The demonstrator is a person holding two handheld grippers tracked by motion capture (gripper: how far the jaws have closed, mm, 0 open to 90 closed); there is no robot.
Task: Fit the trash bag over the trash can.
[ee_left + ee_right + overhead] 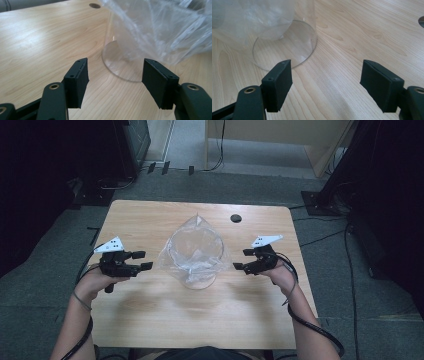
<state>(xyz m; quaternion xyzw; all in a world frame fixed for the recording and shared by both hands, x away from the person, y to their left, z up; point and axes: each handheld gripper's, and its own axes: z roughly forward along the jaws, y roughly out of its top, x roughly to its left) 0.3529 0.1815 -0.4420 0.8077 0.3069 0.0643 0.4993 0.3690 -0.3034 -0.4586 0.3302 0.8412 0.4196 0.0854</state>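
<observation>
Progress early. High view: clear cylinder (195,257), plastic bag (192,251) draped over it, stood mid-counter (150,320); left claw (143,260) and right claw (241,259) flanked it, apart. Left gripper view: claw spread, empty, near cylinder base. Right gripper view: likewise spread, nothing gripped yet.

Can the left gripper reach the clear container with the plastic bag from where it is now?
Probably yes. The left gripper is open and faces the clear container, with only bare table between them. The plastic bag hangs over its rim.
</observation>
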